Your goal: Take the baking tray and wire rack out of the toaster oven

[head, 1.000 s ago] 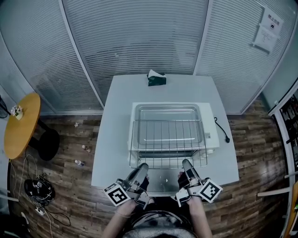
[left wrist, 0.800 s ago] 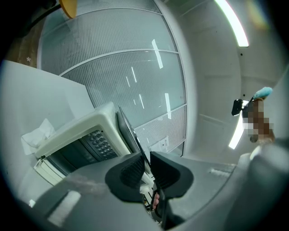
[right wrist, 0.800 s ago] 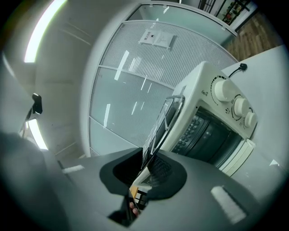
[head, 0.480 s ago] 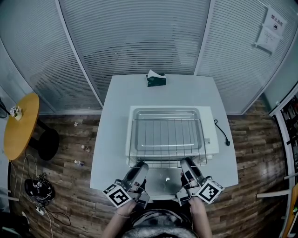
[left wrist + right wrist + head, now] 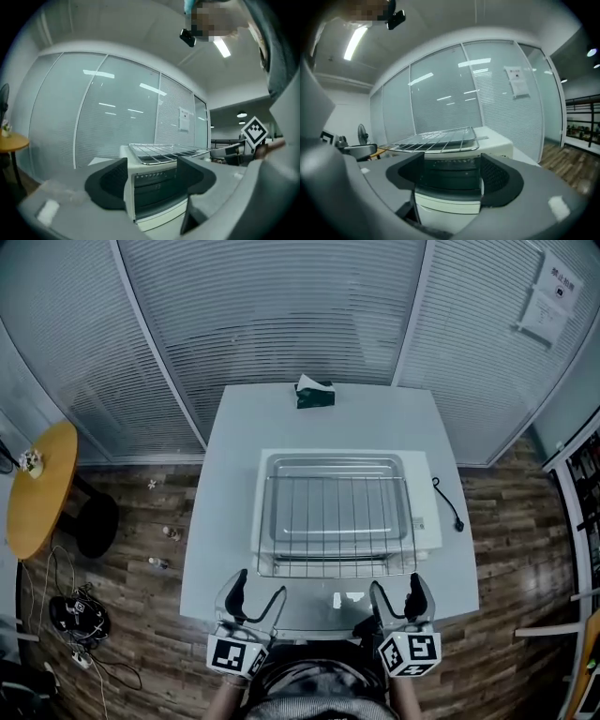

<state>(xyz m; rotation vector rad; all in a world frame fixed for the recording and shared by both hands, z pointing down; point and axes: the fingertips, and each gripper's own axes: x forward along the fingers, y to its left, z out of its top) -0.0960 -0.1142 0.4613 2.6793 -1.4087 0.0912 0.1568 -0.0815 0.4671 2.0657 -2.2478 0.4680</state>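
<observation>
Rack [image 5: 336,526] beyond just-opened, empty left gripper [image 5: 255,592]

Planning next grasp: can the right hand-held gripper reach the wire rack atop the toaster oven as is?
Likely yes: the right hand-held gripper has just been opening its jaws, empty; the wire rack lies just ahead, nothing between.

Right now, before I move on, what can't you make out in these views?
- Inside the toaster oven: both gripper views, dark door glass hides it; head view sees only its top.
- Print on the wall notice: head view, too small.
- Small objects on the floor: head view, too small to name.
</observation>
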